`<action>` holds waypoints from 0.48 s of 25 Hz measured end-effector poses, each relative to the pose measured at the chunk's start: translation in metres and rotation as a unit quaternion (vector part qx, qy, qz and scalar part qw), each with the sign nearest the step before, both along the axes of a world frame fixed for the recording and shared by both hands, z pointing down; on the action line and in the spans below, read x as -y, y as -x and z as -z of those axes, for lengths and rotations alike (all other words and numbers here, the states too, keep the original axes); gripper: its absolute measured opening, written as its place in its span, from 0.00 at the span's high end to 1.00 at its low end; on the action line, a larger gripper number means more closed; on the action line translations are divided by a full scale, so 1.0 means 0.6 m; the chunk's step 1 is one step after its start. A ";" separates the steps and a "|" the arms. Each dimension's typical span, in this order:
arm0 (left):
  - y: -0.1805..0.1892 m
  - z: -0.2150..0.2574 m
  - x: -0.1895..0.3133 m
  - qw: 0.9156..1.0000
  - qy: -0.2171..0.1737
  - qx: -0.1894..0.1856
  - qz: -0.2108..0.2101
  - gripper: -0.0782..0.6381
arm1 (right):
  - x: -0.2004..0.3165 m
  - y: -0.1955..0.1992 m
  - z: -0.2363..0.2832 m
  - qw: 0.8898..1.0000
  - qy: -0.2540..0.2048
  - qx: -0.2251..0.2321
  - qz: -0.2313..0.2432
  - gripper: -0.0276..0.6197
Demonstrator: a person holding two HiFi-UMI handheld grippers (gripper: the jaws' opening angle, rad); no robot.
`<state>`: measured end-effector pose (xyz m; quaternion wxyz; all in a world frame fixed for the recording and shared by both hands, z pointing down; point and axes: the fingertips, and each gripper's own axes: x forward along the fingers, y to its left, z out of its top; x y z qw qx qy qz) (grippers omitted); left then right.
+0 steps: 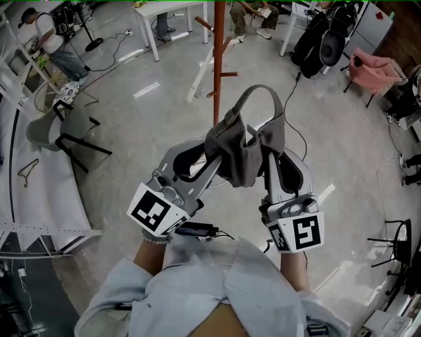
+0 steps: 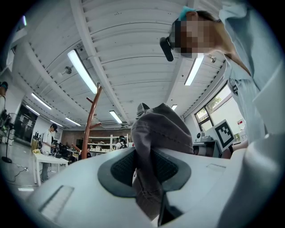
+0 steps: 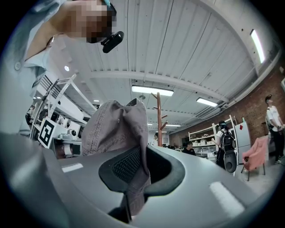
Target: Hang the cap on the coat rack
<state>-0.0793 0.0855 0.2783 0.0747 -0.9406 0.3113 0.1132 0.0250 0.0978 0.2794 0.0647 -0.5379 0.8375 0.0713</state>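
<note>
A grey cap [image 1: 245,146] hangs crumpled between both grippers in the head view, its back strap arching up above them. My left gripper [image 1: 212,146] is shut on the cap's left side, and the cap [image 2: 153,142] fills the space between its jaws. My right gripper [image 1: 271,146] is shut on the cap's right side, where the cap [image 3: 116,133] drapes over the jaws. The brown wooden coat rack [image 1: 218,52] stands just beyond the cap, with pegs sticking out. The coat rack [image 2: 90,120] shows left of the cap, and the coat rack [image 3: 158,119] rises right of it.
A grey chair [image 1: 62,131] stands to the left, a white table [image 1: 164,13] behind the rack. A pink-draped chair [image 1: 375,72] and a dark bag [image 1: 325,39] are at the far right. People sit and stand around the room's edges. A cable lies on the floor.
</note>
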 end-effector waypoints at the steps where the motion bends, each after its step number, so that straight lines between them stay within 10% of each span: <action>1: -0.003 0.000 -0.002 1.000 0.000 0.000 0.001 0.76 | -0.001 -0.003 0.000 1.000 0.000 0.001 0.001 0.89; 12: -0.034 0.007 -0.033 1.000 -0.008 0.003 0.009 0.76 | -0.029 -0.033 0.005 1.000 -0.009 0.009 0.010 0.89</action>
